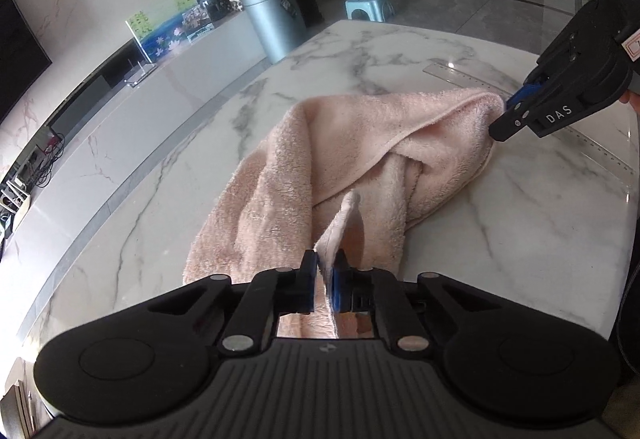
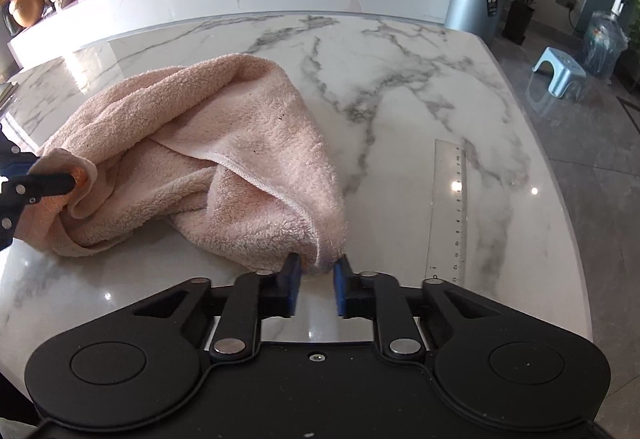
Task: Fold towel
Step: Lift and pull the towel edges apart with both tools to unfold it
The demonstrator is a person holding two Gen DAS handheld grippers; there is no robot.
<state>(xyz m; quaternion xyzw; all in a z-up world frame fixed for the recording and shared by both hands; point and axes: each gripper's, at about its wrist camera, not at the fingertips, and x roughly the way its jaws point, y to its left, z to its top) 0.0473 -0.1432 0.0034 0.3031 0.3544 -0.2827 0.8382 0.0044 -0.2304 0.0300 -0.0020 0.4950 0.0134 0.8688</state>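
The left gripper (image 1: 323,275) hides the bit of cloth it pinches: its two fingers are nearly together on a raised fold of the one pink towel (image 1: 320,167), and what lies under its body cannot be seen. From the other side only its dark fingertips show at the frame's edge, the rest cut off. The towel sits crumpled in the middle of the marble table (image 1: 400,47), stretched between the two tools. At its right end the right gripper (image 2: 317,269) has a corner between its fingers, which stand a little apart; whether they actually grip it is hard to tell. One clear ruler (image 2: 450,207) lies flat just right of the towel, partly hidden behind that gripper in the left view
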